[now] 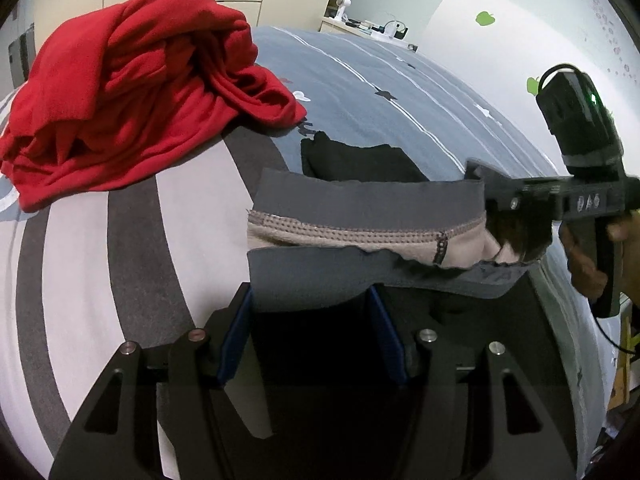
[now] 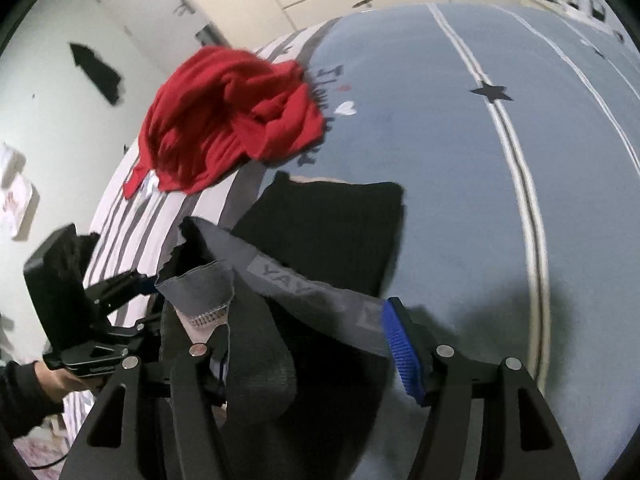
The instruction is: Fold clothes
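My left claw (image 1: 312, 336) is clamped on the grey waistband (image 1: 360, 204) of a pair of underpants, its blue pads pressed against the folded elastic, so that end is pinned while I work the other. My right claw (image 2: 304, 352) holds the opposite end; the band runs up against its blue pad (image 2: 400, 348), though whether it pinches firmly I cannot tell. Held between both, the garment hangs stretched just above the bed (image 1: 400, 80), probably so I can lay it flat and fold it. Both claws tilt steeply downward, my hand (image 1: 588, 264) wrapped round the right handle. Beyond, a black folded piece (image 2: 332, 224) lies on the cover, and a crumpled red garment (image 1: 132, 96) waits further off.
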